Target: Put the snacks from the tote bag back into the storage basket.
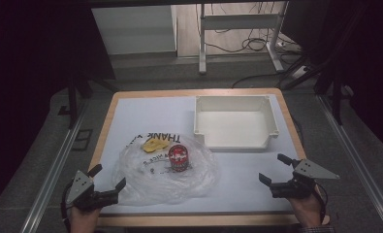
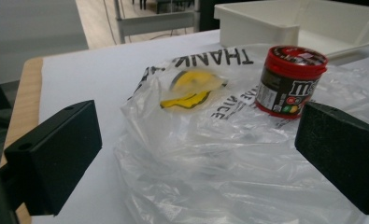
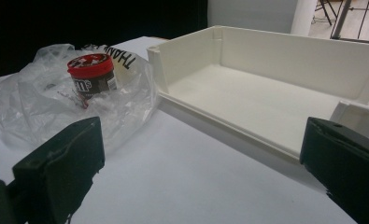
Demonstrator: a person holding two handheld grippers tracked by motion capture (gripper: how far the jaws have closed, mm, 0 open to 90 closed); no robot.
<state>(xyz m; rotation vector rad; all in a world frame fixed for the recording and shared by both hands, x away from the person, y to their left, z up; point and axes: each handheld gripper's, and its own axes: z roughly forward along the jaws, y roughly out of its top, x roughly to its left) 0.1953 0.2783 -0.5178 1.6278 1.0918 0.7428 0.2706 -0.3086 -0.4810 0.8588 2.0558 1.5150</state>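
plastic bag (image 1: pixel 165 172) limp, crinkly, slippery, light; candy jar (image 1: pixel 179 158) sits on it. pinch the loose near edge. left gripper (image 1: pixel 106 180) and right gripper (image 1: pixel 271 170) both spread, empty.

Candy jar (image 1: pixel 180 158) on plastic bag (image 1: pixel 165 170), white tray (image 1: pixel 236 121) beyond, both tools spread.

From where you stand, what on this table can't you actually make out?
- Yellow item: blurred by the plastic bag film over it, left gripper view; identity unclear.
- Candy jar label: partly cut off by the left claw's jaw.
- Bag print: too small and folded to read, high view.
- White bin: cut off by the edge, right gripper view.
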